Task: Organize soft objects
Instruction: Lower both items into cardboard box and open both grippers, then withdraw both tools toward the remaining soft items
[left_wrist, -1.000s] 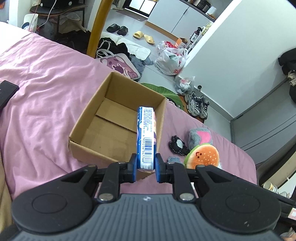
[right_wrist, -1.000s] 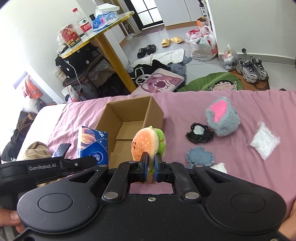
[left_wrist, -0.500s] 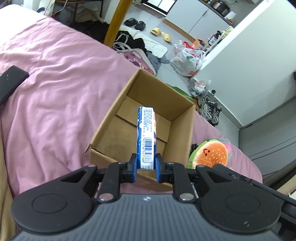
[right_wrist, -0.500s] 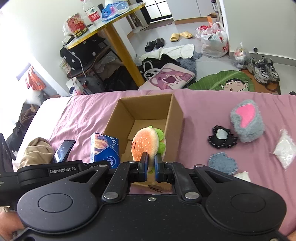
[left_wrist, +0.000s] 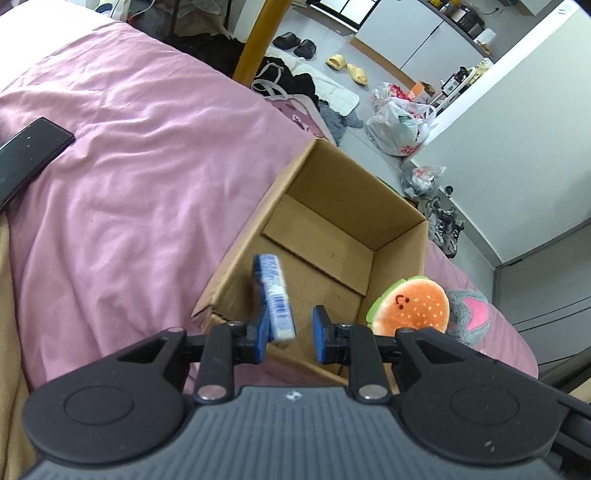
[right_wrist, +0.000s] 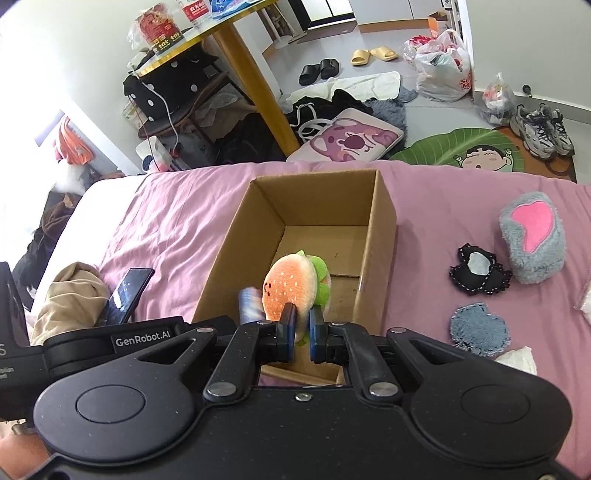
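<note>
While the left gripper (left_wrist: 289, 330) hangs over the near rim of the open brown cardboard box (left_wrist: 354, 206), its fingers stand apart; the blue-and-white tissue pack (left_wrist: 274, 295) is blurred, tilted, just beside the left finger, whether touching I cannot tell. Right gripper (right_wrist: 300, 328) fingers are clamped on the orange plush hamburger with green lettuce trim (right_wrist: 293, 286), above the box's near end. Box sits on the pink bed sheet (left_wrist: 129, 177). Grey-and-pink plush (right_wrist: 532, 236), black felt patch (right_wrist: 478, 269) and blue denim patch (right_wrist: 480, 328) lie right of the box.
</note>
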